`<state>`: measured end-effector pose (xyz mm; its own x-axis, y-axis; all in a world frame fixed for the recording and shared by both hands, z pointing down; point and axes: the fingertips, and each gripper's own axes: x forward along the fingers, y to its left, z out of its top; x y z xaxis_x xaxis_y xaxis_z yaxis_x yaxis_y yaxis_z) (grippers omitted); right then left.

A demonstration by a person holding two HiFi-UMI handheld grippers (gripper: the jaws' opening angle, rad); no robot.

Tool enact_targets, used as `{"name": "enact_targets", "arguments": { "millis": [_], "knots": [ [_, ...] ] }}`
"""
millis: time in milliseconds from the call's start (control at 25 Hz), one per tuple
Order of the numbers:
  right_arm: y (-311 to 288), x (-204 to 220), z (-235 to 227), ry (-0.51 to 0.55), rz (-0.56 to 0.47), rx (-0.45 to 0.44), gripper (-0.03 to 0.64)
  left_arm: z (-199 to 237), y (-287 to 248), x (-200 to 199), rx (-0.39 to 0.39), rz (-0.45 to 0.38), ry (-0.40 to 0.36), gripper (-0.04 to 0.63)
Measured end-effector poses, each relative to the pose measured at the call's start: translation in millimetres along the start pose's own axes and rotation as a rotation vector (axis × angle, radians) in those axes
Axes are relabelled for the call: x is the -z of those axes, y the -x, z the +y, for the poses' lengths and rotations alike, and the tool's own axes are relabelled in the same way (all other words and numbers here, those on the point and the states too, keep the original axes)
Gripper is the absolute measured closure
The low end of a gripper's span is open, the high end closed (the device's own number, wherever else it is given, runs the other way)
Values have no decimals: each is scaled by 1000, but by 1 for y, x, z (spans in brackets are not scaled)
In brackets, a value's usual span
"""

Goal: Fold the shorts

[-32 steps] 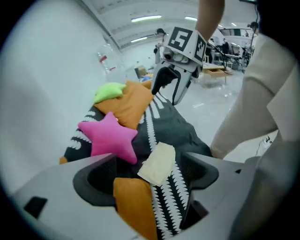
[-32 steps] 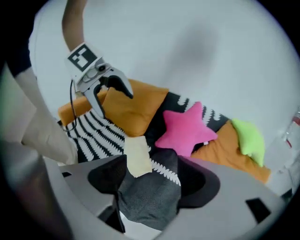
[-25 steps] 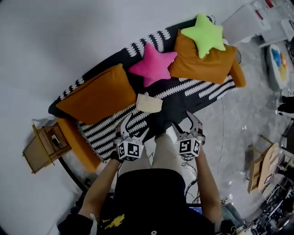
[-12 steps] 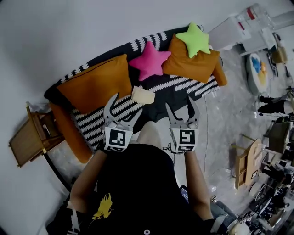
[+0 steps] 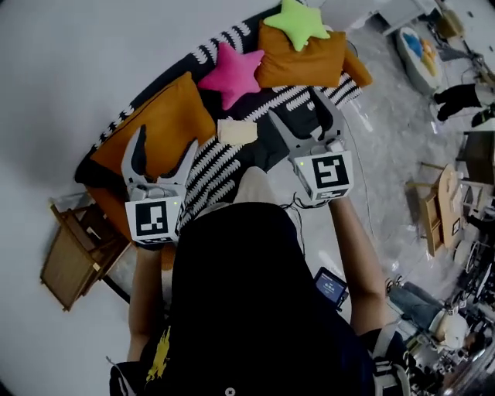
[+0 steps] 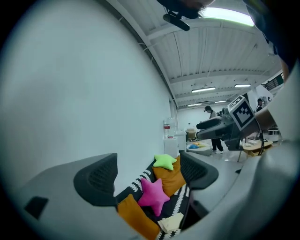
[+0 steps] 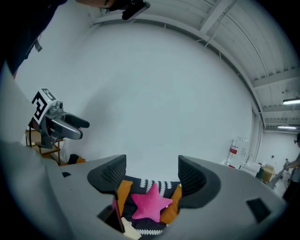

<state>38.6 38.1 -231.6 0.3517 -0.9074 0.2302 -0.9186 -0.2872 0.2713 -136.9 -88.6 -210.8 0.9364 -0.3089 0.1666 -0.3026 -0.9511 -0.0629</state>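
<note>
The folded cream fabric shorts (image 5: 237, 131) lie on the black-and-white striped sofa (image 5: 213, 172), just on the person's side of the pink star-shaped plush cushion (image 5: 230, 73). The left gripper (image 5: 164, 143) and right gripper (image 5: 299, 108) hang in the air nearer the person than that cushion, one to each side of it. Their jaws stand apart with nothing between them.

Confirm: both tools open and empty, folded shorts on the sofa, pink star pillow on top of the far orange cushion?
No. On top of the far orange cushion sits the green star pillow, per the head view; the pink star pillow lies beside that cushion. The rest holds: left tool and right tool open and empty, folded shorts on the sofa.
</note>
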Motion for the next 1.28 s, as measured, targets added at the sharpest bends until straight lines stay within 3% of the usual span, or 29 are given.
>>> {"name": "enact_targets", "arguments": {
  "millis": [160,280,560,720,800,960,1120,1280],
  "knots": [
    [8,-37,-5,6,-96,7,255,-19,-14,-10,61,-5,-3,170],
    [6,-46,2,28,-93,-14,258,-32,-16,-16,93,-13,-2,173],
    [-19,-47,25,1,-131,-43,304,-30,-24,-18,74,-90,80,214],
    [-34,-43,46,-17,-125,-73,354,-6,-22,-13,53,-80,52,306],
    [-36,-42,60,-18,-123,-128,477,4,-24,-12,46,-78,29,406],
    [-46,-48,64,-18,-154,-142,598,24,-30,-17,15,-101,36,581],
    [-48,-51,62,-109,-157,-98,600,34,-30,-18,18,-117,38,583],
    [-51,-46,65,-126,-122,-79,600,46,-30,-13,12,-104,63,582]
  ]
}}
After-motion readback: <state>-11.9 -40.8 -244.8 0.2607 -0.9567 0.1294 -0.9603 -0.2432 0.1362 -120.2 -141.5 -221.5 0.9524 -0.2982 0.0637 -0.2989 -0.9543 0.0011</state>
